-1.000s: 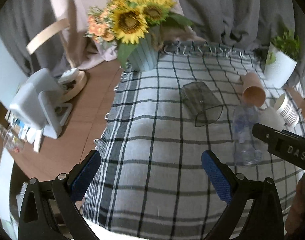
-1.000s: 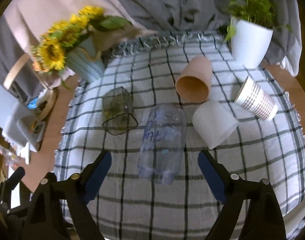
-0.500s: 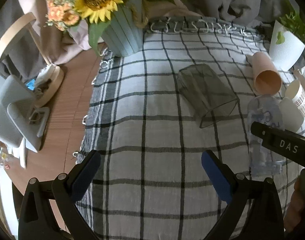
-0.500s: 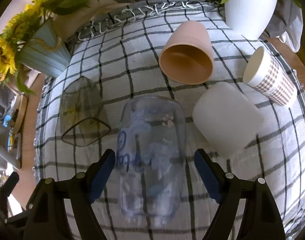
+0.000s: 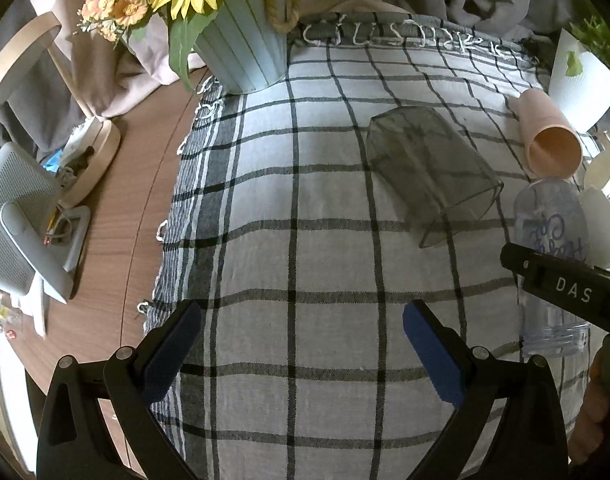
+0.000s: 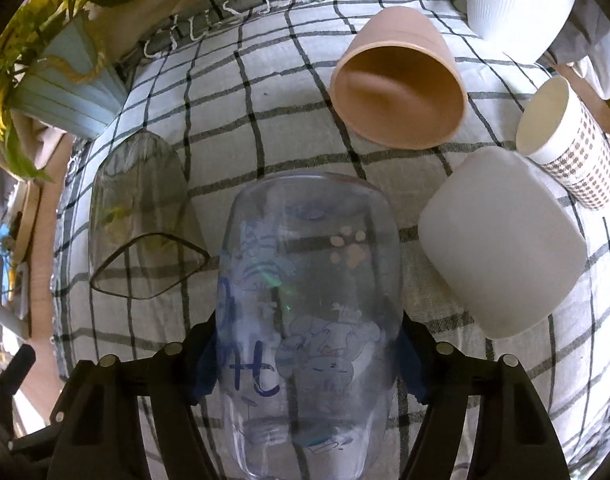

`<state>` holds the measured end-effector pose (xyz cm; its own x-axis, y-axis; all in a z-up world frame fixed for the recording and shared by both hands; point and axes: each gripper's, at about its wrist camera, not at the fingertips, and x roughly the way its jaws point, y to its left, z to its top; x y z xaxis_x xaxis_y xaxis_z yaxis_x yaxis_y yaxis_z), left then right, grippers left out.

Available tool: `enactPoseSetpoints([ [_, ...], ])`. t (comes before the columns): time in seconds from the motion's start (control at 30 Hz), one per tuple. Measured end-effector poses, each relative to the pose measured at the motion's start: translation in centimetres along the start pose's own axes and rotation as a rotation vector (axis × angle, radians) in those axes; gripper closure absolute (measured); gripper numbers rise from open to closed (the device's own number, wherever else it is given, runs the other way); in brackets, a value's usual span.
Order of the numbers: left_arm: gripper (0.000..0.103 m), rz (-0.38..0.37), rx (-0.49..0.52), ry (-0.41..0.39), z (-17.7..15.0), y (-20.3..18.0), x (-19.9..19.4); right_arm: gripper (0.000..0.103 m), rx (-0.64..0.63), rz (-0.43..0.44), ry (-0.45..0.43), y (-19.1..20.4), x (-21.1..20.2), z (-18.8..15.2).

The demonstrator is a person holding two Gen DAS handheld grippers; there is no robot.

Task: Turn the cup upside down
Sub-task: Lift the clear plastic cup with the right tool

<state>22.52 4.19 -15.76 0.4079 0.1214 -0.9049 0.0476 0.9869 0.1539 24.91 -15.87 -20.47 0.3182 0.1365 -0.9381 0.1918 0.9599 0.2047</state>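
Note:
A clear printed plastic cup lies on its side on the checked cloth, its base pointing away from me. My right gripper straddles it, one blue pad at each flank; whether the pads touch cannot be told. The cup also shows in the left wrist view, partly behind the right gripper's black body. My left gripper is open and empty above the cloth, left of the cup.
A smoky clear cup lies left of it, a pink cup, a white cup and a dotted paper cup lie to the right. A blue sunflower vase and white planter stand at the back.
My right gripper has moved forward and down until its fingers straddle the printed cup. My left gripper has moved forward over the cloth and stays open.

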Motion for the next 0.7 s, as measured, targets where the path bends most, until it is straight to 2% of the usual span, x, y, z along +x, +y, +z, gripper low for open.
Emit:
enactPoseSetpoints([
  [0.37, 0.0, -0.011, -0.007, -0.014, -1.9, 1.8, -0.8, 0.032, -0.054, 0.007, -0.018, 1.4, -3.0, -1.3],
  [0.7, 0.0, 0.005, -0.031, 0.037, -5.7, 4.1, -0.1, 0.032, -0.111, 0.014, 0.057, 3.9, -2.2, -5.4],
])
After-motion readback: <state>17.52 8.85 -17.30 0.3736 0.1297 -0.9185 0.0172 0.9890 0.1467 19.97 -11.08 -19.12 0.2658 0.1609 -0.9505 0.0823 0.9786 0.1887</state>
